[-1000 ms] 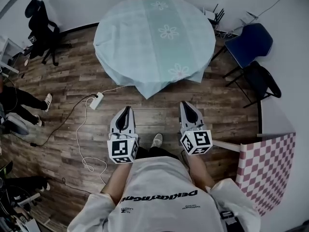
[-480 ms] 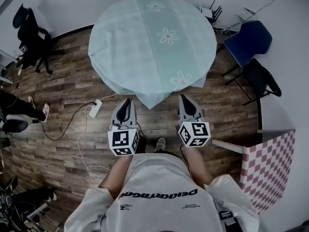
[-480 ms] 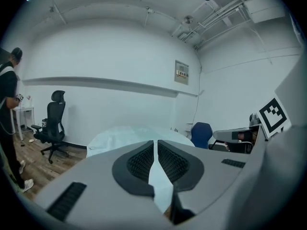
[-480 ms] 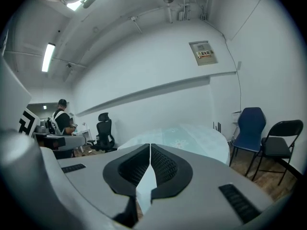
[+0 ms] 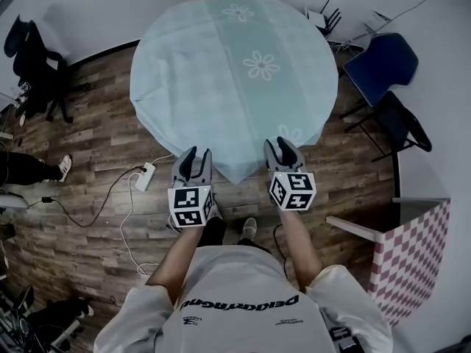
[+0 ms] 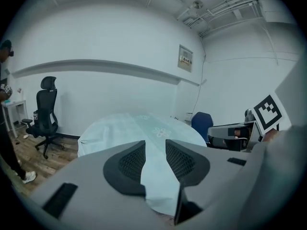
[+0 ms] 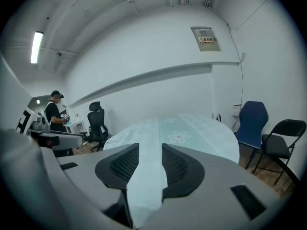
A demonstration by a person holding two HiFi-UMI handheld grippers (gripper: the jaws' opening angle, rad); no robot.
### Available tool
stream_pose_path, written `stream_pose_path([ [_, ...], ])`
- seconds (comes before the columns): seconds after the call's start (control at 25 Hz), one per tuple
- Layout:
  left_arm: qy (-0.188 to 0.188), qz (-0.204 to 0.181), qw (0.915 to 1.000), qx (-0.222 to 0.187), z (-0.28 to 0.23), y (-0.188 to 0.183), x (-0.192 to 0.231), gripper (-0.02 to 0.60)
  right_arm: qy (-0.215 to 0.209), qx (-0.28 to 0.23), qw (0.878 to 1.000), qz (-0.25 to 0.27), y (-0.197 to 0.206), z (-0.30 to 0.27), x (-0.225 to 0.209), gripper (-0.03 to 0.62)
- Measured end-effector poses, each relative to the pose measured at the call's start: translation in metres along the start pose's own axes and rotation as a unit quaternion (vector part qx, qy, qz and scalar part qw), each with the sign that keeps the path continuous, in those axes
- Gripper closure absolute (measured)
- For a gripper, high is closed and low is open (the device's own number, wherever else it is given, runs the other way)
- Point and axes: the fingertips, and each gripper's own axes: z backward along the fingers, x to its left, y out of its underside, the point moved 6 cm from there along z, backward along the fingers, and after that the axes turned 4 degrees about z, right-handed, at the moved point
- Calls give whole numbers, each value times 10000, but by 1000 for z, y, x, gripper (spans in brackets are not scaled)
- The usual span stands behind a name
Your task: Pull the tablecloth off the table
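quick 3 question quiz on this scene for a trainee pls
1. True or false: the tablecloth has a flower pattern.
2. The padded chair near it is: a) red b) blue c) green.
3. Do the left tongs or the right tongs grip anything?
Key: 1 true. 2 b. 3 No: both have just been opening and stand open. The cloth shows through their gaps, but the pads do not press it.

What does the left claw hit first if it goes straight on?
Probably the near hanging edge of the tablecloth; depth unclear. The left claw has jaws that have just been opening, cloth showing in the gap, not pinched.
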Motion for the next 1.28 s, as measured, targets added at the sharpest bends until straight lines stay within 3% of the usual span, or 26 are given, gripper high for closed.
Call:
stream_pose_path([
  [0.24,1,62,9994,348,-58,10,30,374,70,455,9988,-138,17,-56,-18,337],
  [0.64,-116,1,9969,782,-141,31,67,309,384,914,9950,-97,39,-143,-65,299],
  [1.28,-170,-54,9841,1768,-229,91,106,304,761,1737,9818,-64,82,-221,-107,297],
])
